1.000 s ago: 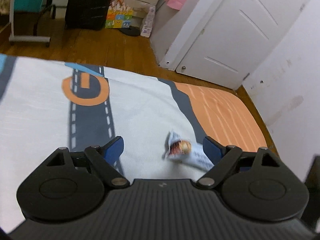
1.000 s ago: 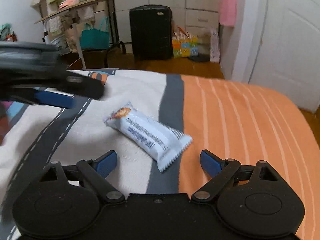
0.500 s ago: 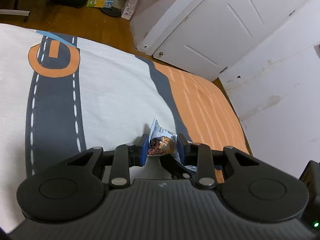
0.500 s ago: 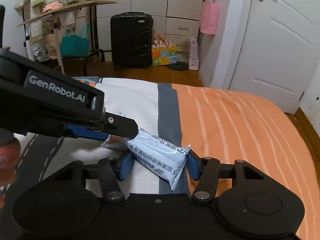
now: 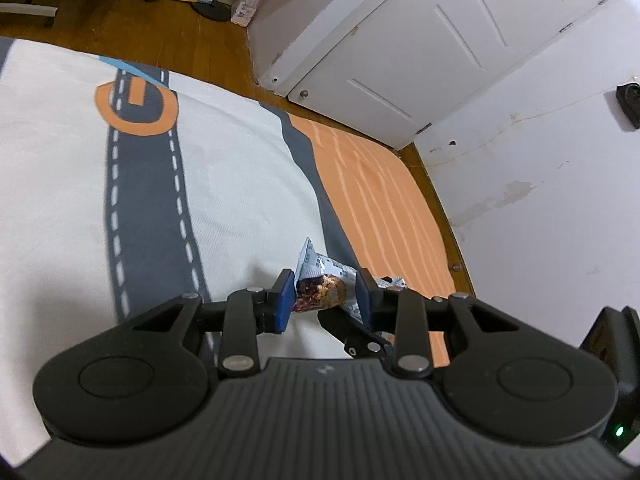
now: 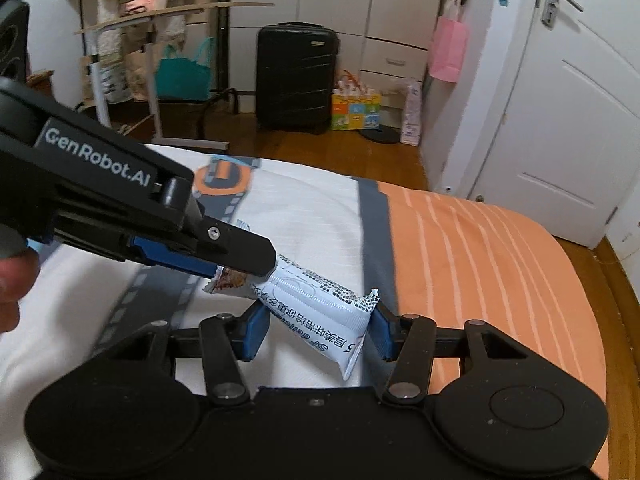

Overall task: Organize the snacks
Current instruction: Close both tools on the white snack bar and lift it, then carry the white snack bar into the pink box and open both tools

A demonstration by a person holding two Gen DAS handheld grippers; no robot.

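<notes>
Both grippers (image 5: 323, 300) (image 6: 316, 332) pinch snack bar (image 6: 316, 312) above bedspread (image 5: 240, 184).

The bed (image 5: 248, 184) carries a cover printed in three zones: a white stretch crossed by a dark grey road with white dashes and an orange ring (image 5: 136, 110), then a plain grey band (image 6: 374, 240), then orange with thin pale stripes (image 6: 480, 256) out to the far edge.

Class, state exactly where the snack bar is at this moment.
The snack bar is above the bed cover, pinched at one end by the left tongs and at the other by the right tongs.
</notes>
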